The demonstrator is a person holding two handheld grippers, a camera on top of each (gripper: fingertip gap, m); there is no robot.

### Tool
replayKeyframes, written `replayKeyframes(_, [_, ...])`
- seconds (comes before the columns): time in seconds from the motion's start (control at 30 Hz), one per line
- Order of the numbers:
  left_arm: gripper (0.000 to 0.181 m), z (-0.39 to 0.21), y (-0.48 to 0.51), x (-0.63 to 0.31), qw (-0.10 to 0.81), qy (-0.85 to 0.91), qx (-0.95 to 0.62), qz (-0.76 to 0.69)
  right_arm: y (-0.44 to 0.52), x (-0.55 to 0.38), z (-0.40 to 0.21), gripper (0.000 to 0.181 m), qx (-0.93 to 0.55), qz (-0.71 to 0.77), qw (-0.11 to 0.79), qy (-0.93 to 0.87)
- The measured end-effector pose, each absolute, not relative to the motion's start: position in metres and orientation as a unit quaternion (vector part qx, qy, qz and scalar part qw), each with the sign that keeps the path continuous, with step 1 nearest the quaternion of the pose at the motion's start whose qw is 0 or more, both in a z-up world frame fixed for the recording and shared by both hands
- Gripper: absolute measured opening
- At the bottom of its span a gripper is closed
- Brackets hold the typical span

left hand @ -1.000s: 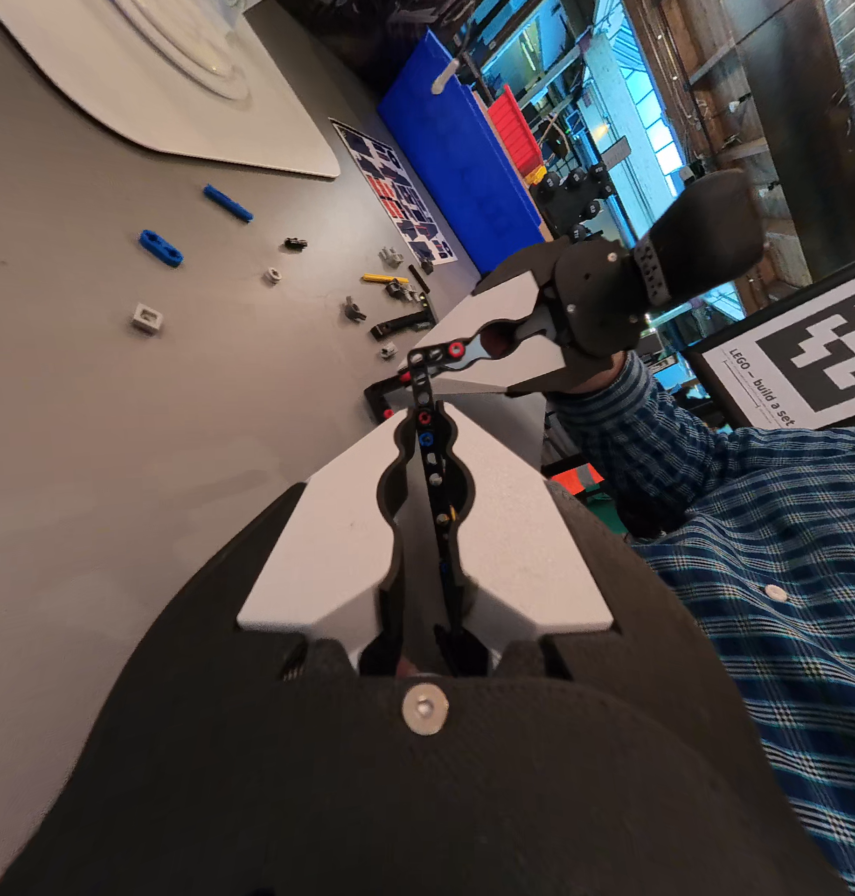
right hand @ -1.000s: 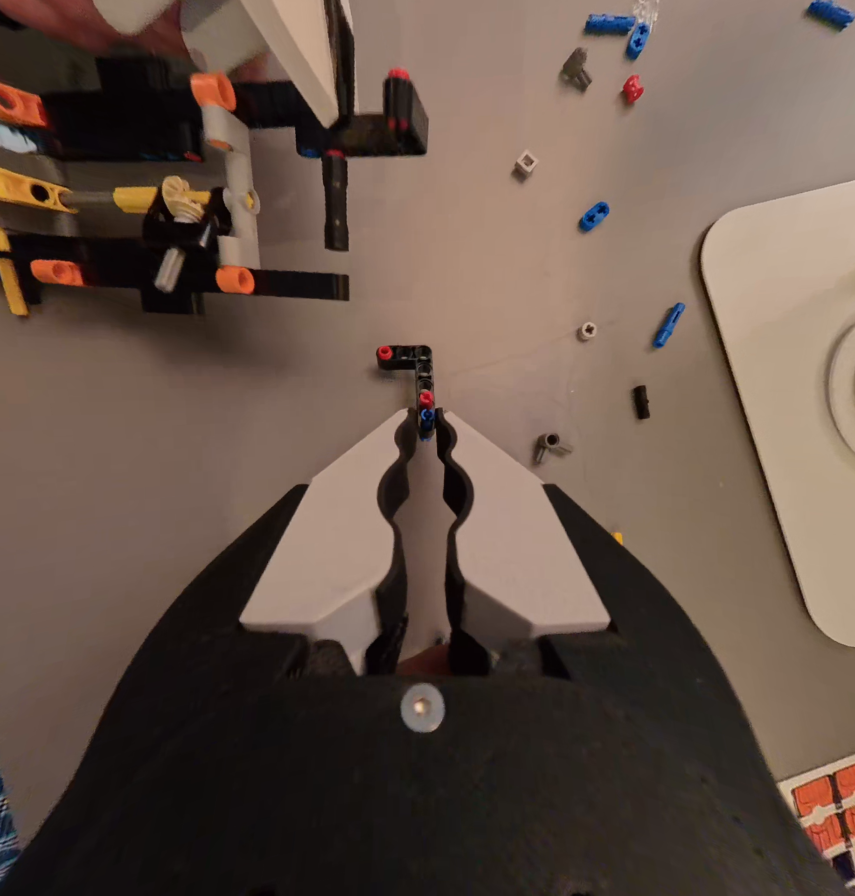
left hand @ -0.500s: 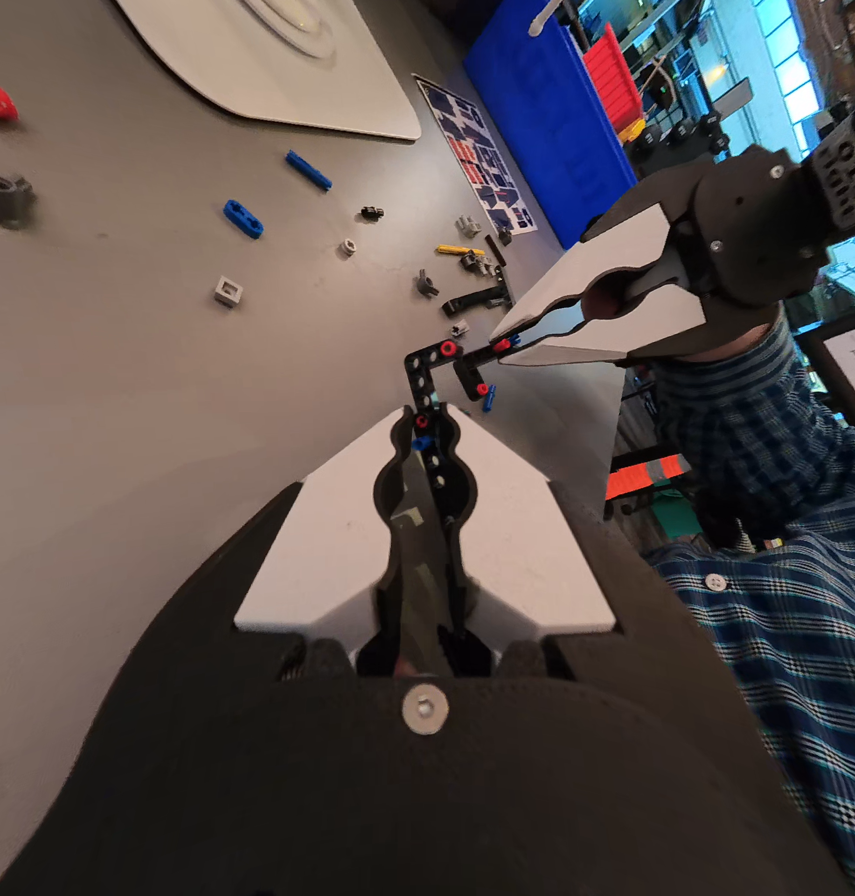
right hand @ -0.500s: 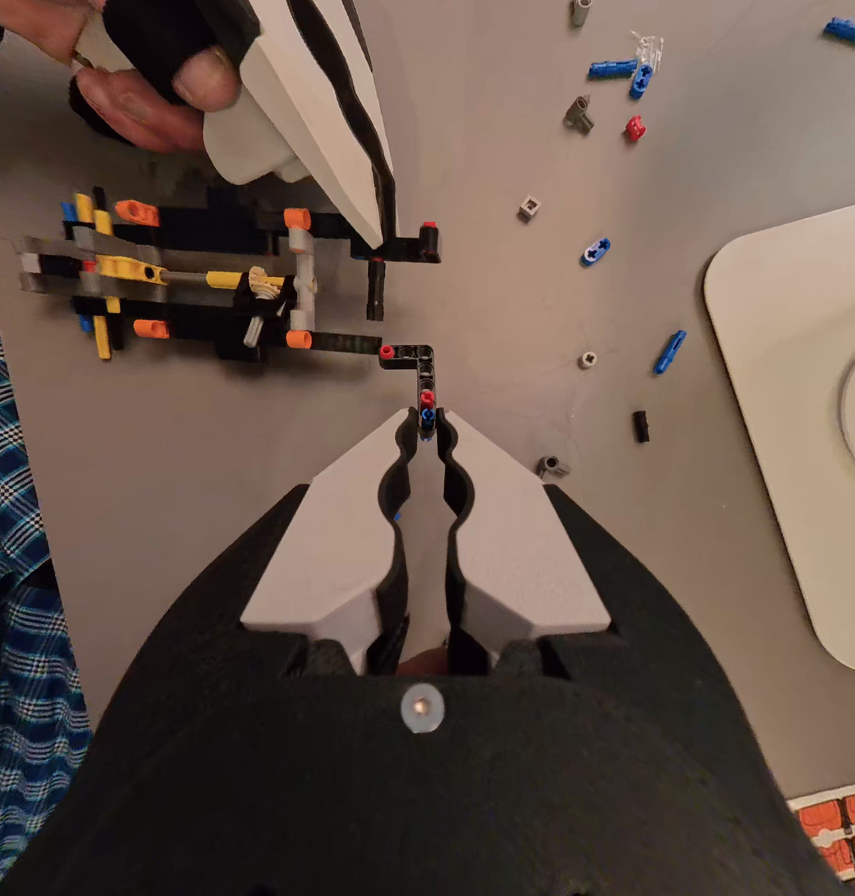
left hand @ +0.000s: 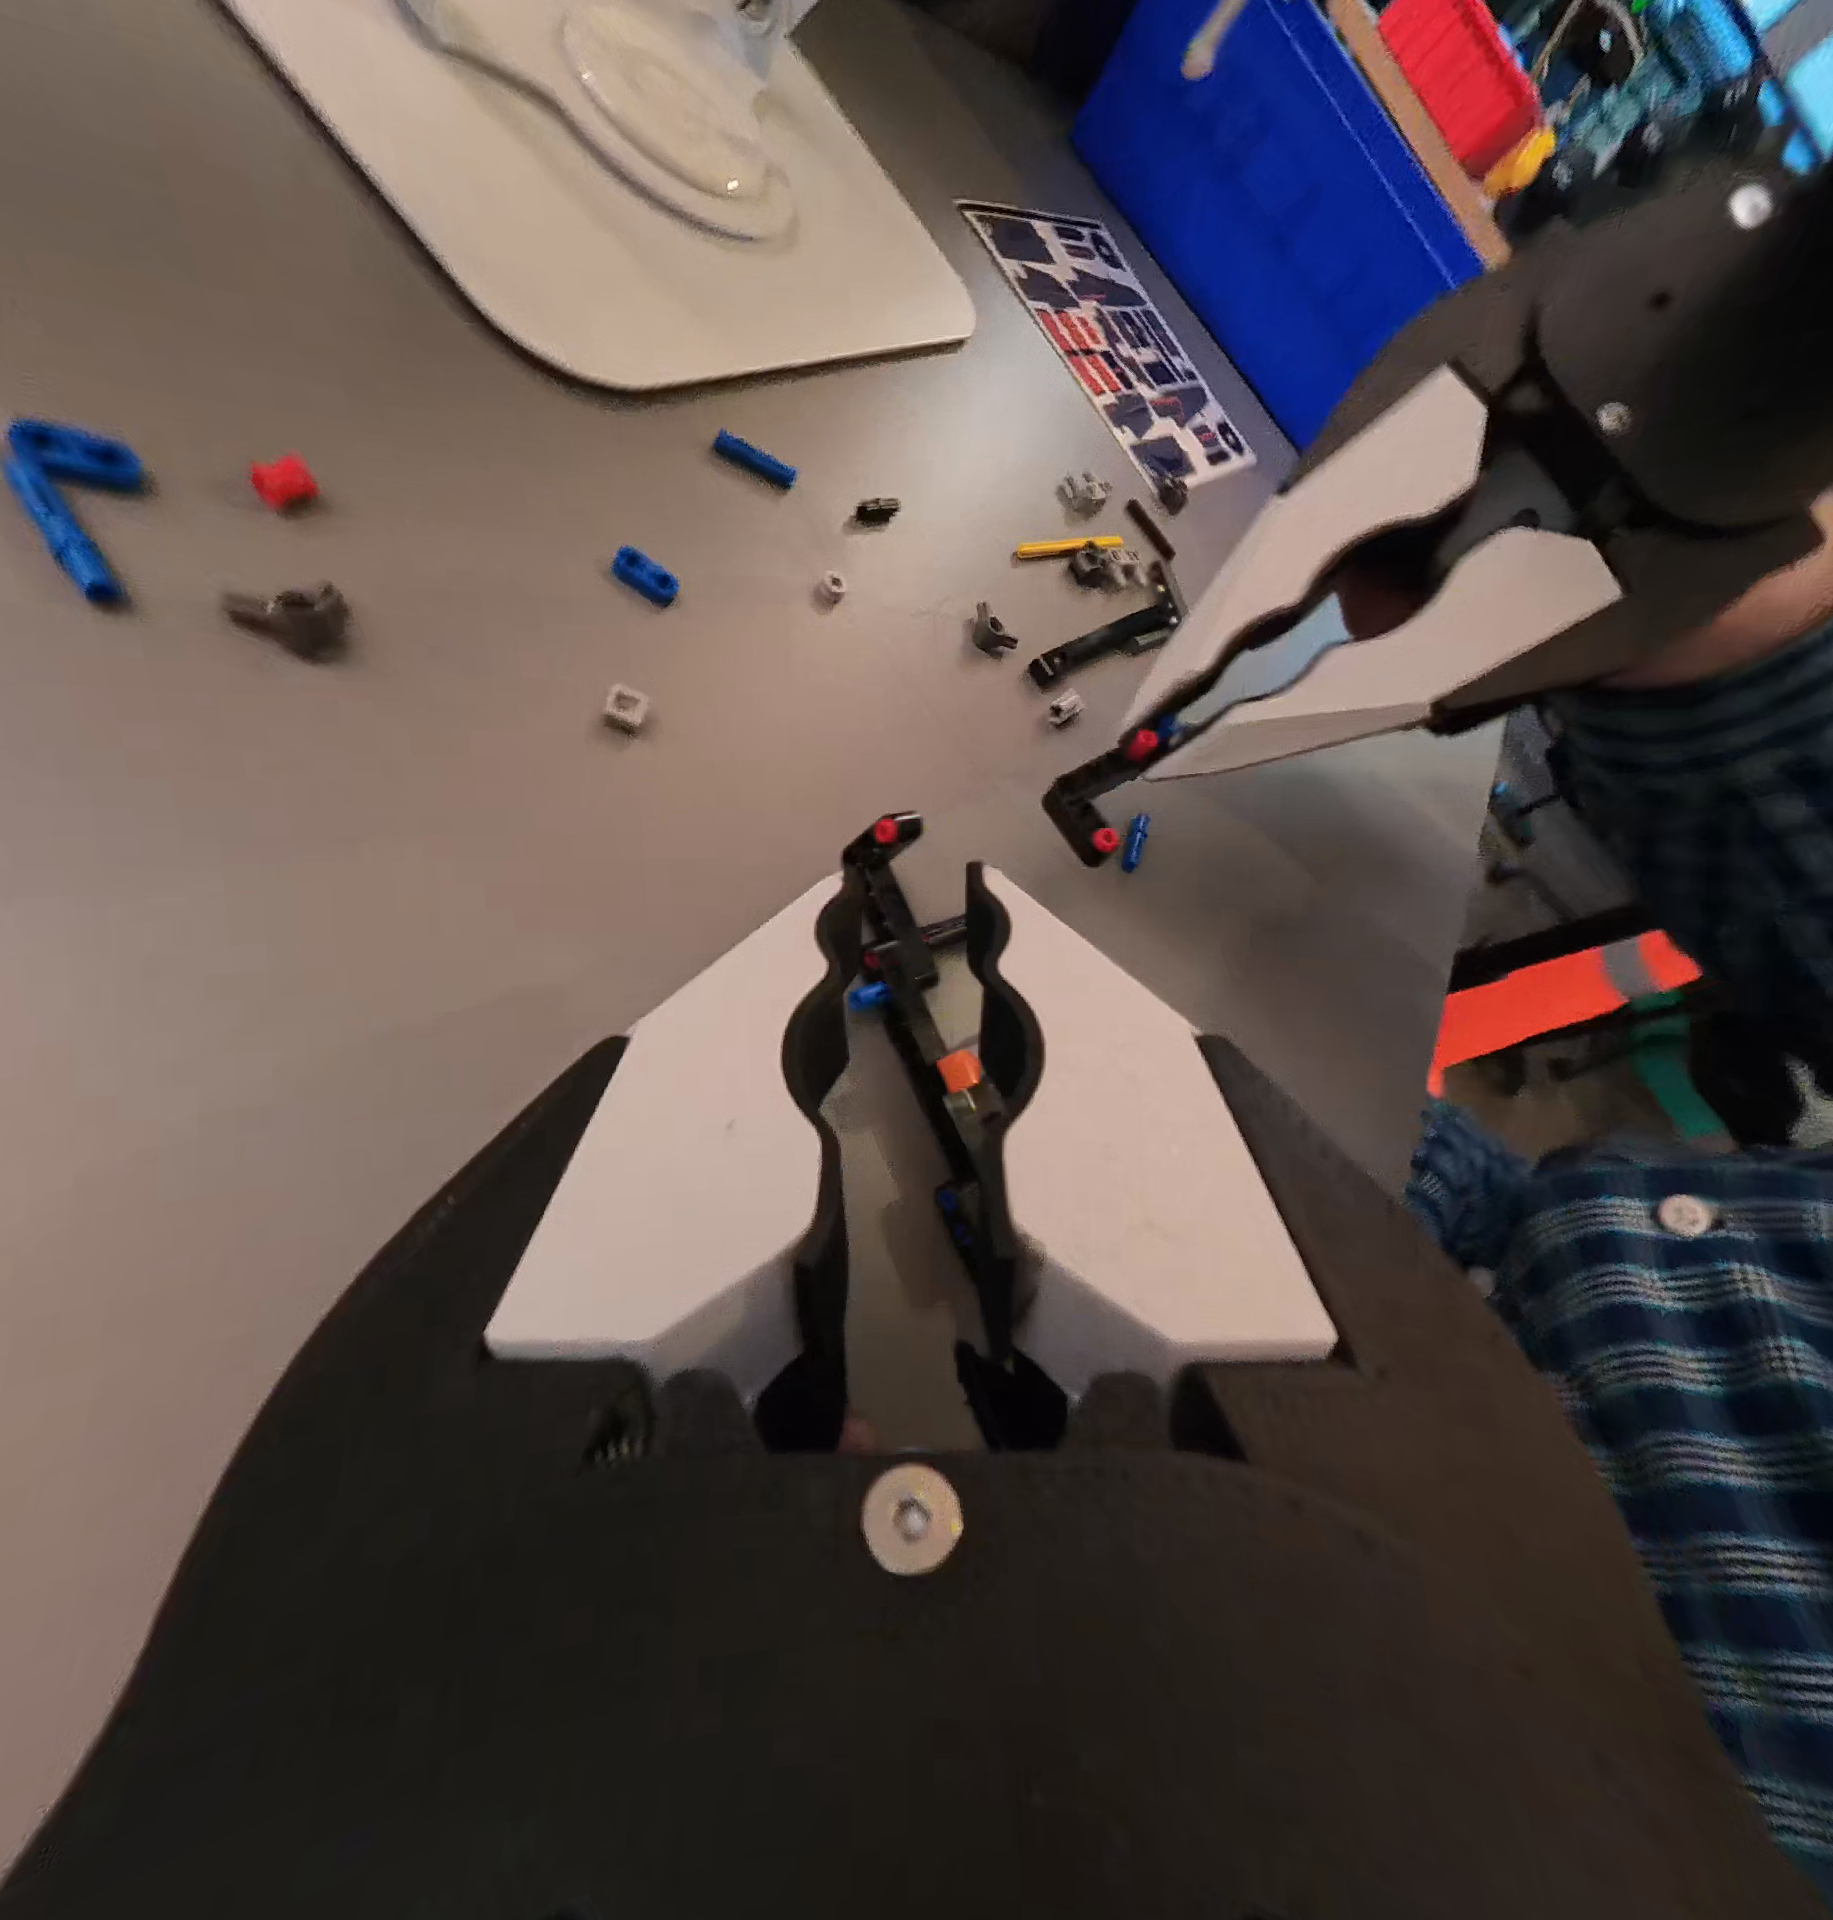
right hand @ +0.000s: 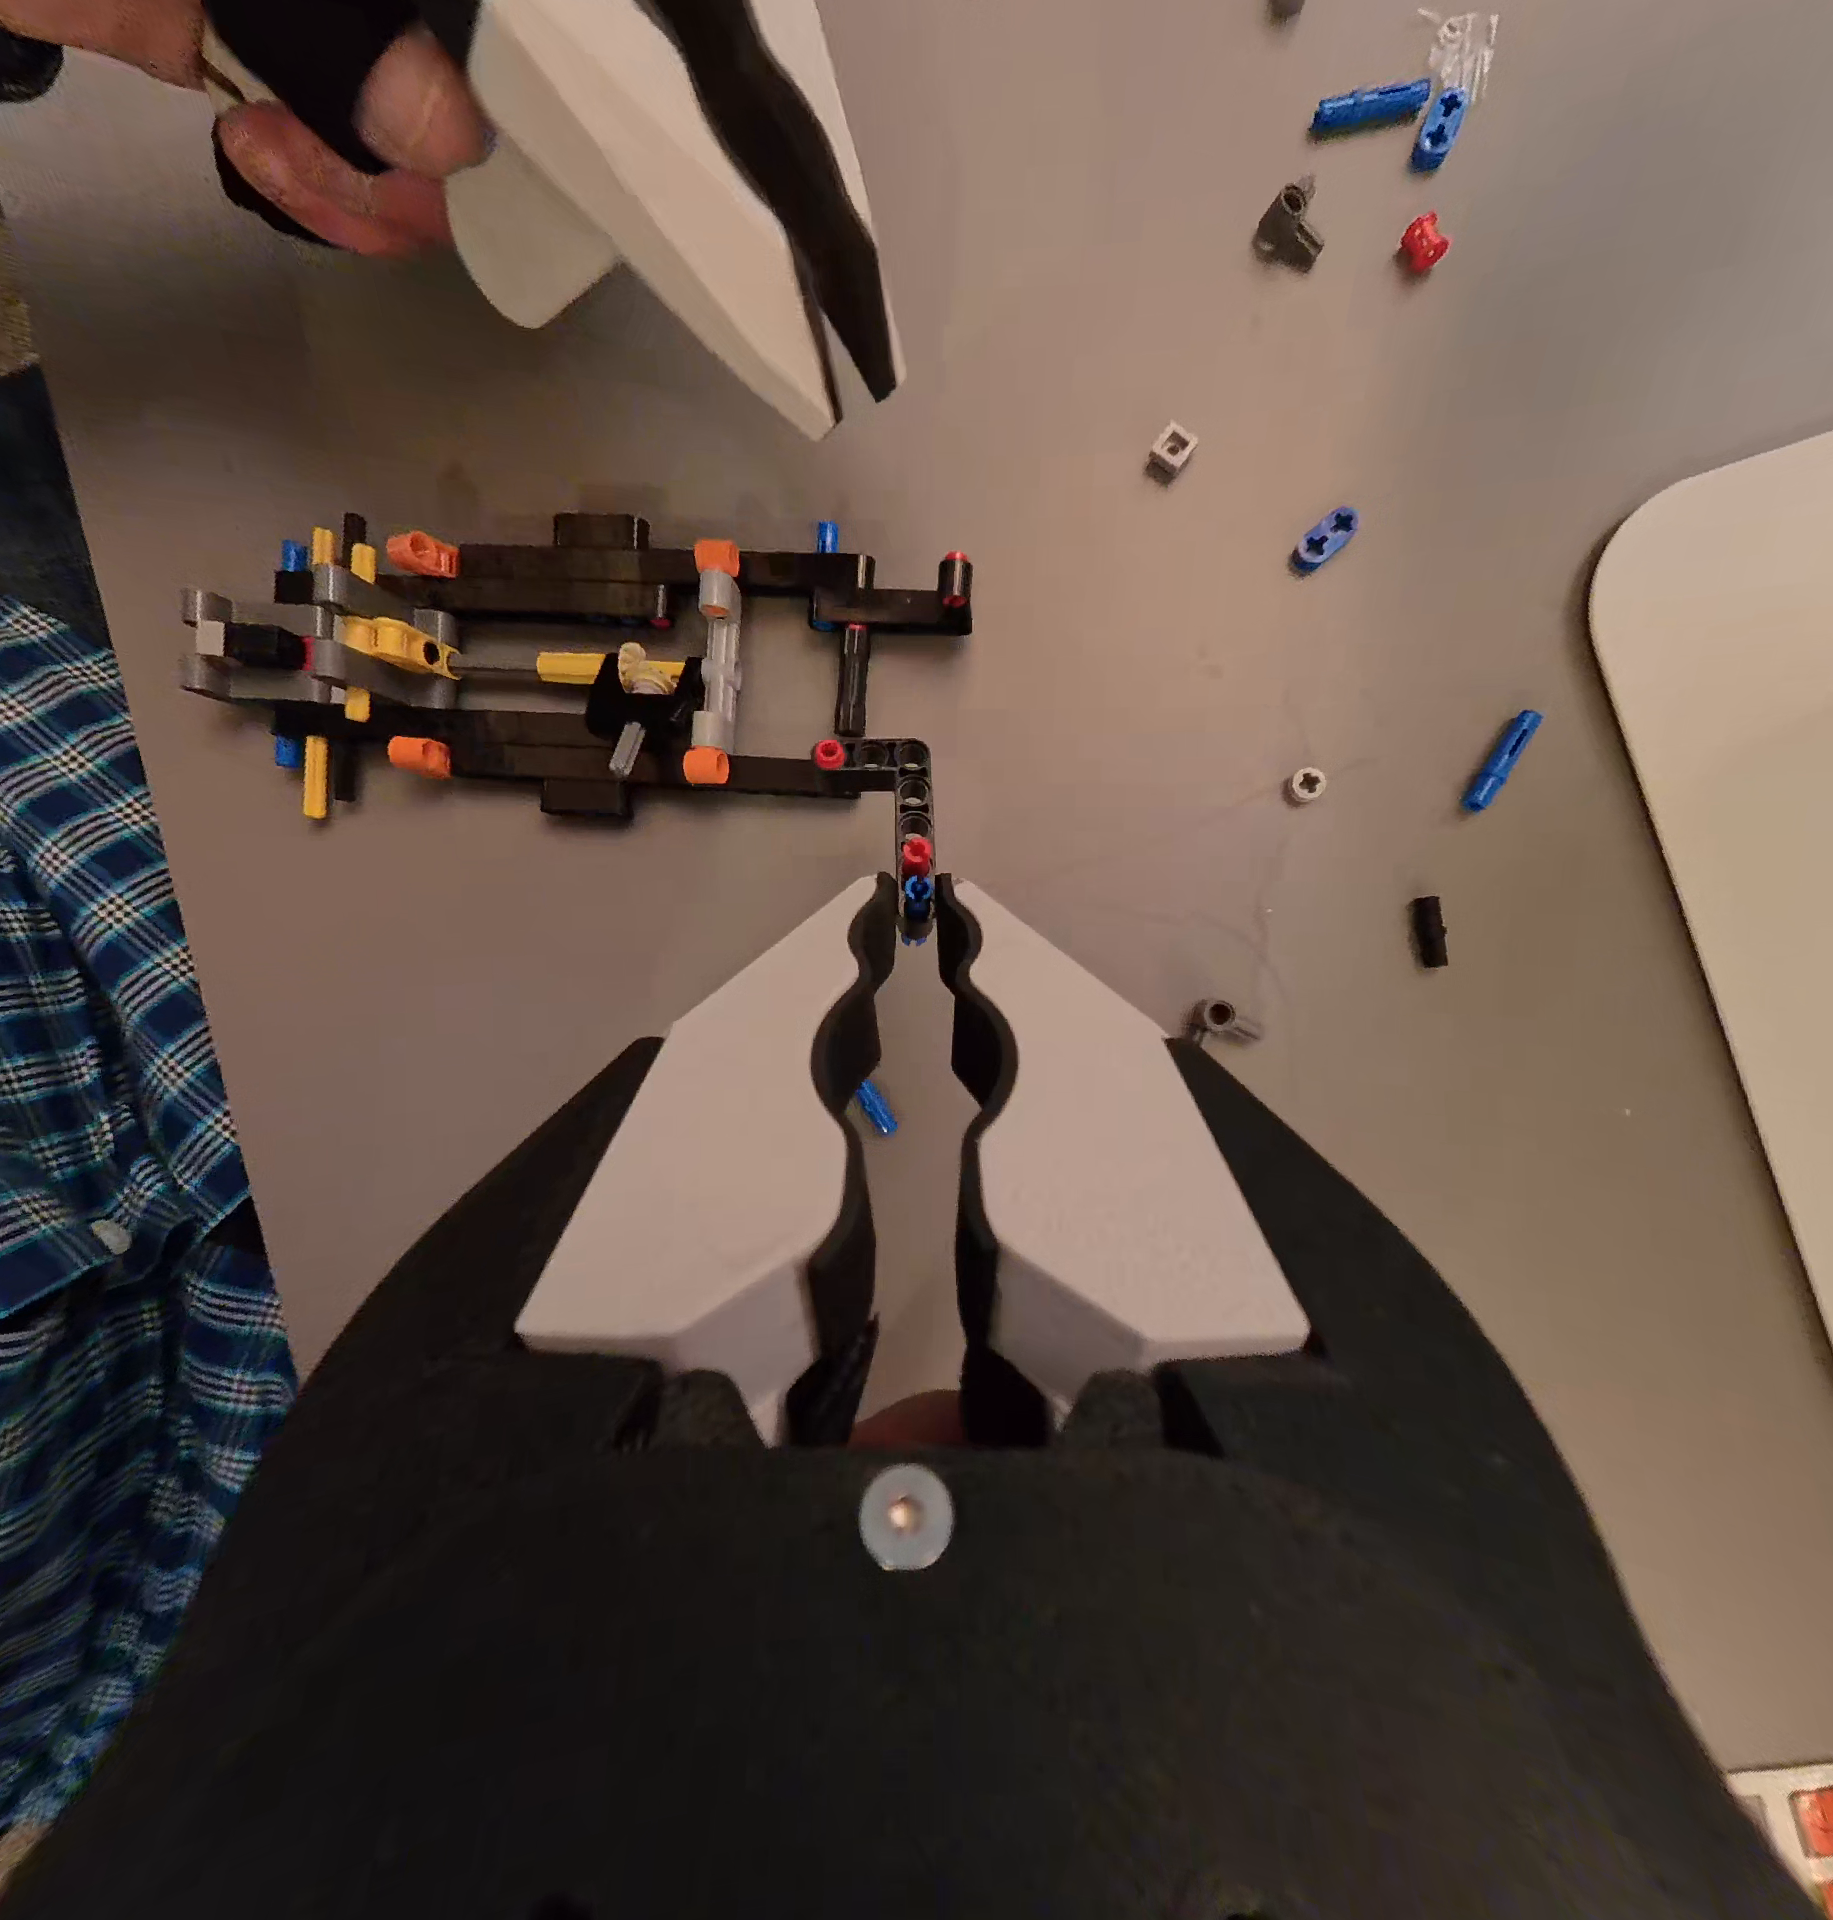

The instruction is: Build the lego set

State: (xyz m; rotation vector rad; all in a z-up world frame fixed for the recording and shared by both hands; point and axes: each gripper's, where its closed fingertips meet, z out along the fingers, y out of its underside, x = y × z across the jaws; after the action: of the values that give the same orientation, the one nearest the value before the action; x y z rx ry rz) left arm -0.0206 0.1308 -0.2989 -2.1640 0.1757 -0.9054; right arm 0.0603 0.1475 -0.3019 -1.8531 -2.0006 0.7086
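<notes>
The partly built model (right hand: 579, 582), black beams with orange, yellow and grey parts, lies flat on the grey table. My left gripper (left hand: 910, 883) is open; the model (left hand: 959, 1070) shows in the gap between its fingers. In the right wrist view the left gripper (right hand: 850, 405) hovers above the model's far side. My right gripper (right hand: 917, 883) is shut on a black L-shaped beam (right hand: 914, 790) with red and blue pins. The beam's short arm lies against the model's near black beam. The right gripper (left hand: 1151, 743) and L-beam (left hand: 1083, 810) also show in the left wrist view.
A loose blue pin (right hand: 876, 1107) lies under my right gripper. Small blue, grey, red and black parts are scattered to the right, such as a grey cube (right hand: 1170, 452) and red bush (right hand: 1423, 242). A white pad (right hand: 1774, 831) and a sticker sheet (left hand: 1109, 332) lie beyond. A plaid sleeve (right hand: 60, 935) is at left.
My left gripper has opened and let go of the model, which now lies on the table. My right gripper has brought the L-beam up against the model's near arm.
</notes>
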Motion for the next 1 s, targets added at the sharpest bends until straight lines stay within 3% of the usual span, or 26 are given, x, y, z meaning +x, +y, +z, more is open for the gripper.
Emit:
replayKeyframes(0.3, [0.037, -0.291, 0.116, 0.024, 0.445, 0.319, -0.823, -0.154, 0.138, 0.054, -0.295, 0.004, -0.661, 0.293, 0.128, -0.679])
replayKeyframes(0.7, [0.027, -0.289, 0.119, 0.039, 0.482, 0.421, -0.768, 0.011, 0.128, 0.055, -0.288, 0.005, -0.677, 0.355, 0.087, -0.638])
replayKeyframes(0.87, [0.011, -0.289, 0.119, 0.043, 0.490, 0.436, -0.754, 0.038, 0.123, 0.056, -0.287, 0.005, -0.678, 0.371, 0.075, -0.630])
replayKeyframes(1.0, [0.010, -0.287, 0.119, 0.044, 0.497, 0.434, -0.750, 0.043, 0.123, 0.057, -0.285, 0.005, -0.678, 0.380, 0.075, -0.625])
